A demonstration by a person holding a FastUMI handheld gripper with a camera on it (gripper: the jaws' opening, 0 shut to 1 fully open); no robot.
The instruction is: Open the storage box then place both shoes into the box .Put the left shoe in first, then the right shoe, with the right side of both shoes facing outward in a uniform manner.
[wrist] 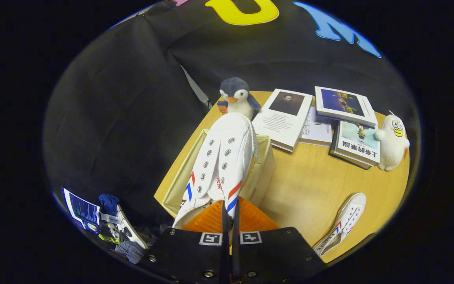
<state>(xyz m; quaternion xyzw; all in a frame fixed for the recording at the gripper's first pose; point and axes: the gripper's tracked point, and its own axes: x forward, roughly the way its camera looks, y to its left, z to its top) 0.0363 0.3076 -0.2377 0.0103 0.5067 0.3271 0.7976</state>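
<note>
I've got the gripper [230, 215] clamped on shoe 1's [221, 165] heel wall, toe at 12 o'clock over the open storage box [264, 165] so it drops in; shoe 2 [343, 227] waits on the table [309, 189] at 3 o'clock.

The white canvas shoe with red and blue stripes [221, 165], its heel pinched by the gripper [230, 215], hides most of the open beige storage box [264, 157] and the blue plush penguin's [237, 96] lower body.
</note>
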